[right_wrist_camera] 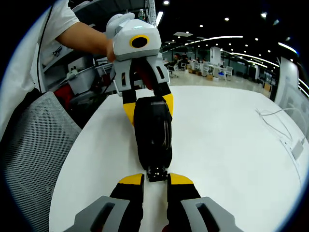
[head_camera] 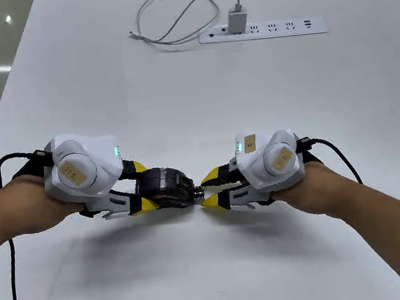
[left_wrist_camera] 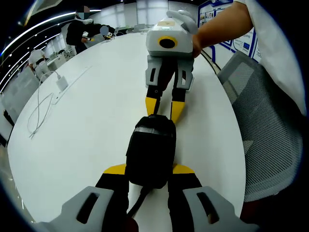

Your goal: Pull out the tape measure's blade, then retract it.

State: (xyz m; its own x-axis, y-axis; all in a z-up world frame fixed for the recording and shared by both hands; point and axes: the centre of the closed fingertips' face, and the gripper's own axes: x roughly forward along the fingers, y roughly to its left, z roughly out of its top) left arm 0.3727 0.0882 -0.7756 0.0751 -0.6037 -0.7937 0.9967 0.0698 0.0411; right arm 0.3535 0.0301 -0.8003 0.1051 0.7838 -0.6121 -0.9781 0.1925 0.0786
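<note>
A black tape measure [head_camera: 165, 187] is held just above the white table, with my left gripper [head_camera: 141, 186] shut on its case. In the left gripper view the case [left_wrist_camera: 151, 150] sits between my yellow-tipped jaws. My right gripper [head_camera: 205, 188] faces it from the right, its tips closed on the small blade hook [right_wrist_camera: 157, 173] at the case's mouth. The right gripper view shows the case [right_wrist_camera: 152, 128] straight ahead, with the left gripper [right_wrist_camera: 147, 108] behind it. No length of blade shows between the case and the hook.
A white power strip [head_camera: 263, 29] with a plugged charger [head_camera: 237, 17] and a looped white cable [head_camera: 173, 18] lies at the table's far side. A mesh chair [left_wrist_camera: 260, 130] stands by the table edge. People sit at a distance in the background.
</note>
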